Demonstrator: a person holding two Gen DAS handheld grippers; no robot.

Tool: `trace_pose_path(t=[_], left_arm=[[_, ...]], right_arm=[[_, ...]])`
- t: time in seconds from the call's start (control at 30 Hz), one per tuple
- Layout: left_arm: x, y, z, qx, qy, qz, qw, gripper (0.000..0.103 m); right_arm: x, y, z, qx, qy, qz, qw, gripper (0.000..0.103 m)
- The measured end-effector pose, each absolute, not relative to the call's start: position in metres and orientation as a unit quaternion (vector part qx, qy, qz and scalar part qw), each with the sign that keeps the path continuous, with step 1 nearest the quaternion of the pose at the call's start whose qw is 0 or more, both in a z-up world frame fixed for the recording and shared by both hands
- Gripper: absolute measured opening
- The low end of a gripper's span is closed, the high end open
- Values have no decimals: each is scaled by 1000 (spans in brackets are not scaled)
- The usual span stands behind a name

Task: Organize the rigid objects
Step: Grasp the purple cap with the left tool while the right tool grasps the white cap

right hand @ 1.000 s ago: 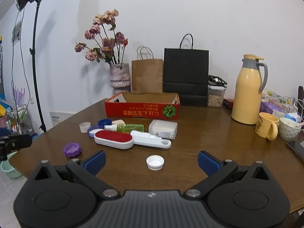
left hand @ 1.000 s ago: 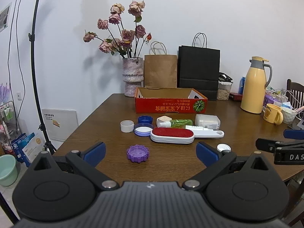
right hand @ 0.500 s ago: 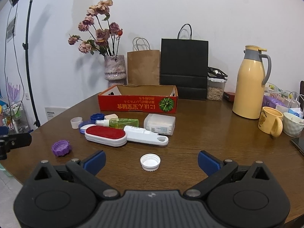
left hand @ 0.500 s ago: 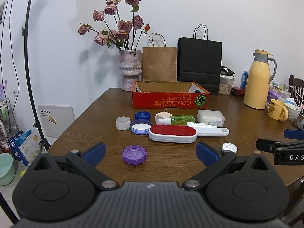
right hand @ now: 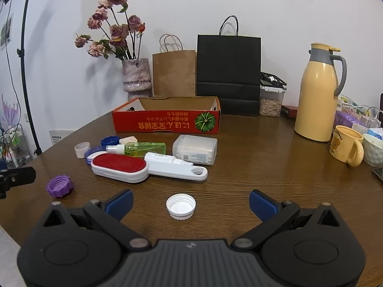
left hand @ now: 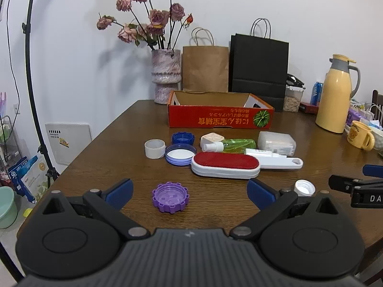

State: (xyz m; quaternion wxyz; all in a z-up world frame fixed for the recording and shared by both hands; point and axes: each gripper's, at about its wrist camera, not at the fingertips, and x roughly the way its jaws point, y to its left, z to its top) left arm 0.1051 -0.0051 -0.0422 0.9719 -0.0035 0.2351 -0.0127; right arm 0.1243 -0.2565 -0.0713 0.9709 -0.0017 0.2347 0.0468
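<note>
Left tool (left hand: 189, 190): black ribbed housing; round side discs; silver pivot screws; blue fingertip pads (left hand: 119, 190); right tool (right hand: 190, 202) identical.

Box (left hand: 219, 121) floor hidden behind red front wall in both views. Lint brush (right hand: 119, 167) covered part of blue-rimmed lid (right hand: 92, 153). Right gripper (left hand: 354, 186) cut off by frame edge in left view; jaw spacing unreadable there. Container (right hand: 195, 149) label print too small to read.

Upside-down yellow Japanese lettering runs along the red cardboard box (left hand: 220, 120) beside a printed green pumpkin; the letters "DA" (cut off at the frame edge) show on the right hand-held gripper (left hand: 356, 186).
</note>
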Motion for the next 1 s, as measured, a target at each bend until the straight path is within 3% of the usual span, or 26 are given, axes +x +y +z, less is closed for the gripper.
trace_pose_path(t=[0.87, 1.0], left_arm=[[192, 19, -99, -15, 317, 27, 948, 103], [198, 19, -104, -15, 324, 31, 945, 93]], right_arm=[[208, -249, -118, -5, 302, 40, 952, 103], [214, -249, -123, -9, 307, 39, 951, 103]])
